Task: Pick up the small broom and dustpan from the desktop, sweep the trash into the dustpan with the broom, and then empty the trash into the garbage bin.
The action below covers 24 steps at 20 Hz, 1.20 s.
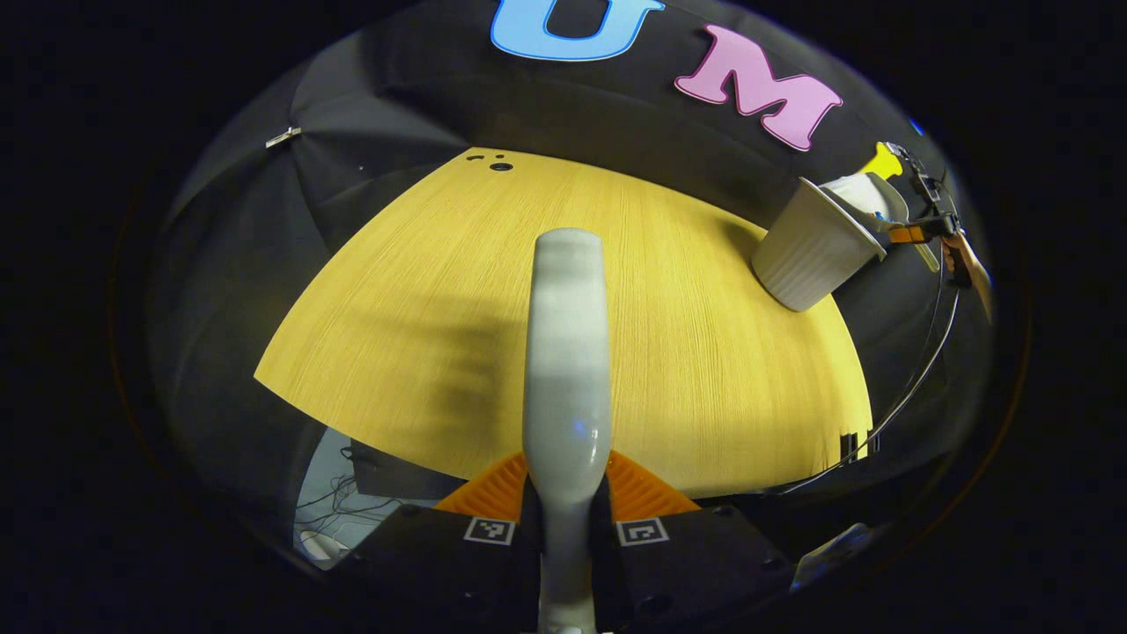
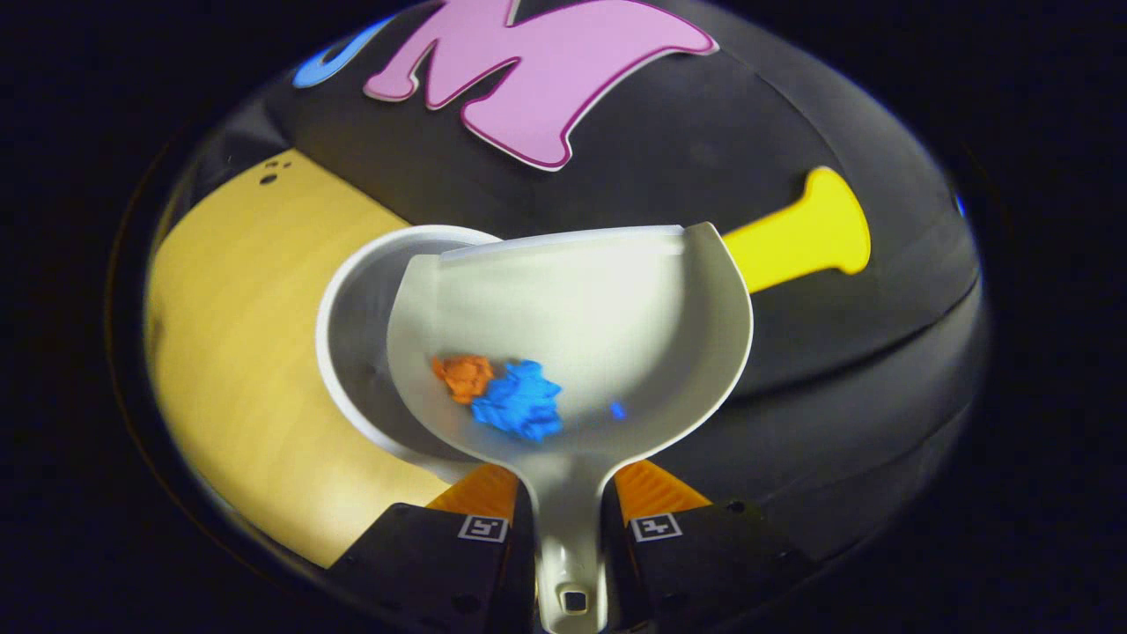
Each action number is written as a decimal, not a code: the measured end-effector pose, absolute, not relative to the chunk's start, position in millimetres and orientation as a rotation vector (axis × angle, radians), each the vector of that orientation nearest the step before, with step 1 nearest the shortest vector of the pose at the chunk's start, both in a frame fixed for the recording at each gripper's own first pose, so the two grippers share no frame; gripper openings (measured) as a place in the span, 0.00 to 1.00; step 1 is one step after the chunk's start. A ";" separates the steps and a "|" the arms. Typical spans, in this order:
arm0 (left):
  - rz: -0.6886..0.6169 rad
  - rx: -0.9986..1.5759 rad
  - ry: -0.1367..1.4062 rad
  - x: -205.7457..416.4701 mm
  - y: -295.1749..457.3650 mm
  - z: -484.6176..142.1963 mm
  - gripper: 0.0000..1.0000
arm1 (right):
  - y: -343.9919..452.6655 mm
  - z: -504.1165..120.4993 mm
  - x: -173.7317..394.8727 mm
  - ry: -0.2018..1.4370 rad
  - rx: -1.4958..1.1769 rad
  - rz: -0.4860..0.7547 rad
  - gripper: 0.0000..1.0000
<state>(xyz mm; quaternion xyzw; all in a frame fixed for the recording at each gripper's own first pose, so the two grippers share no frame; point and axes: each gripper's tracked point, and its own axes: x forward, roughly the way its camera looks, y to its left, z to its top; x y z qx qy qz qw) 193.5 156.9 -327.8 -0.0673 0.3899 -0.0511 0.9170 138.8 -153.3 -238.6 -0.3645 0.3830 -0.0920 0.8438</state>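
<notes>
Here, left gripper view: left hand-held gripper clamped on broom handle, both orange fingers pressing its narrow lower part from either side. Handle pale grey-white, running straight up the middle of the view, held above the yellow wood-grain desk. Brush end not visible. Small dark holes at the desk's far edge. Further right, white ribbed garbage bin standing near the desk's right edge, appearing tilted by the lens. Above its rim, the dustpan seen small, with the right hand-held gripper behind it. Dark cable hanging down from there past the desk's right edge.

Right gripper view: desk on the left. Garbage bin open mouth seen from above, rim curving left of and beneath the dustpan. Dustpan white, held over the bin, its front lip overlapping the bin's far rim. Inside the pan near the handle end, orange crumpled scrap touching a blue crumpled scrap to its right; tiny blue speck further right. Right hand-held gripper closed on the dustpan handle, orange fingers pressing both sides.
</notes>
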 end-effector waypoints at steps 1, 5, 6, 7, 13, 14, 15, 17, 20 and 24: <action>-0.110 -0.136 0.807 195.9 155.4 -328.5 0.28 | -154.6 -236.0 138.9 0.791 -0.830 -0.201 0.35; -0.142 -0.097 0.821 206.3 150.7 -324.4 0.27 | -160.7 -232.4 138.9 0.759 -0.973 -0.219 0.40; -0.150 -0.091 0.821 209.1 150.4 -322.4 0.28 | -160.7 -233.2 138.7 0.752 -1.020 -0.228 0.36; -0.158 -0.086 0.821 211.0 149.5 -320.7 0.28 | -161.5 -233.0 138.9 0.748 -1.068 -0.232 0.36; -0.190 -0.069 0.830 216.3 149.3 -316.0 0.28 | -164.7 -214.7 142.3 0.654 -1.350 -0.290 0.36; -0.197 -0.082 0.837 216.9 147.6 -315.8 0.28 | -164.4 -209.4 137.1 0.634 -1.393 -0.302 0.35; -0.203 -0.100 0.834 218.2 145.6 -314.7 0.27 | -162.4 -208.6 130.2 0.626 -1.409 -0.302 0.36; -0.209 -0.129 0.825 221.7 142.8 -312.0 0.29 | -169.9 -200.9 119.2 0.632 -1.421 -0.313 0.35; -0.211 -0.124 0.815 226.3 143.4 -309.8 0.28 | -181.7 -193.0 119.6 0.644 -1.439 -0.335 0.35; -0.215 -0.149 0.803 227.4 144.4 -307.4 0.28 | -177.7 -196.8 122.0 0.668 -1.373 -0.337 0.35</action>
